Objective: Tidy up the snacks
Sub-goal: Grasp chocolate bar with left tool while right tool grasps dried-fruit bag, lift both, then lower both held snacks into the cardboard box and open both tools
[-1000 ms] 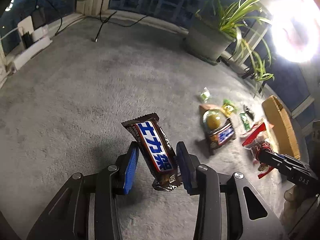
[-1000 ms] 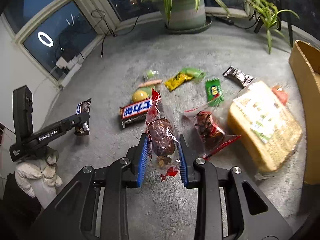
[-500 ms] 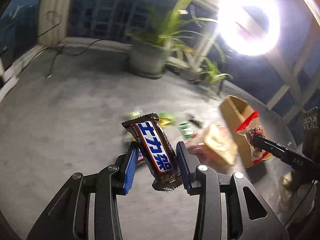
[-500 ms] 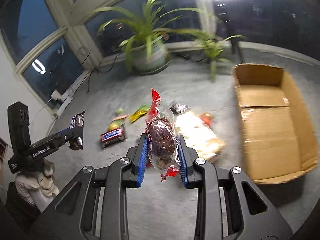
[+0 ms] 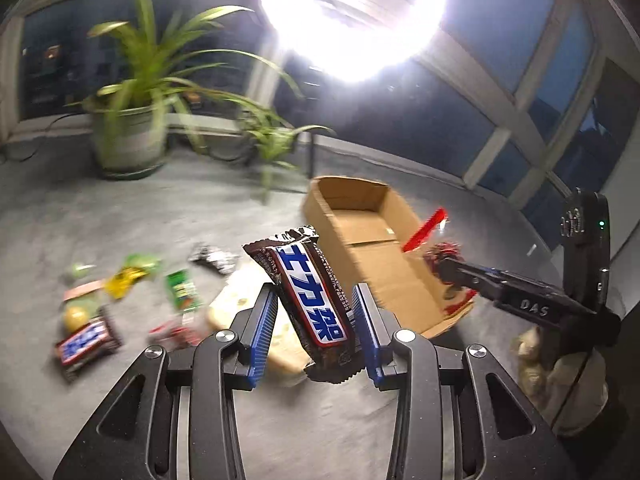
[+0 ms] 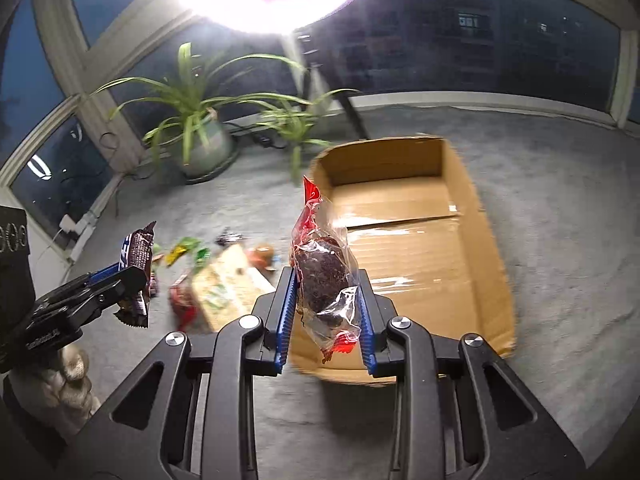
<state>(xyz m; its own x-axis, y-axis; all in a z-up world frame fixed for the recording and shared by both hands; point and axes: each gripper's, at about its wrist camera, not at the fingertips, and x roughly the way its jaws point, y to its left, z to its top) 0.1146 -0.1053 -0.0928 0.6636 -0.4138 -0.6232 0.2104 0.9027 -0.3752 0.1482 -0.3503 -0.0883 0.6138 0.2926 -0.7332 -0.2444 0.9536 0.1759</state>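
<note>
Gripping a brown chocolate bar (image 5: 312,304) with a blue-and-white label, the left gripper (image 5: 316,320) fills the lower centre of its own view, its blue pads (image 5: 262,334) closed against the wrapper's two sides so the bar stands tilted, top leaning to the left. At the right of that frame the right gripper (image 5: 450,268) reaches in from the edge, clamped on a clear packet with red ends (image 5: 434,240), which hangs in front of the open cardboard box (image 5: 360,200) at centre right. From the right wrist, the same packet (image 6: 326,276), a dark lump sealed in clear film, is pinched upright between blue pads (image 6: 286,316) at centre frame, with the box (image 6: 492,264) behind it on the grey carpet (image 6: 568,220), its inside showing only bare cardboard. Scattered at the left of the left-wrist view lie more snacks: a second chocolate bar (image 5: 86,340), a yellow pouch (image 5: 128,278), a green sachet (image 5: 182,292), a dark foil wrapper (image 5: 212,260) and a pale bread bag (image 5: 248,296), all blurred. A potted plant (image 5: 128,120) stands at upper left, and a ring light (image 5: 352,12) glares at the top.
</note>
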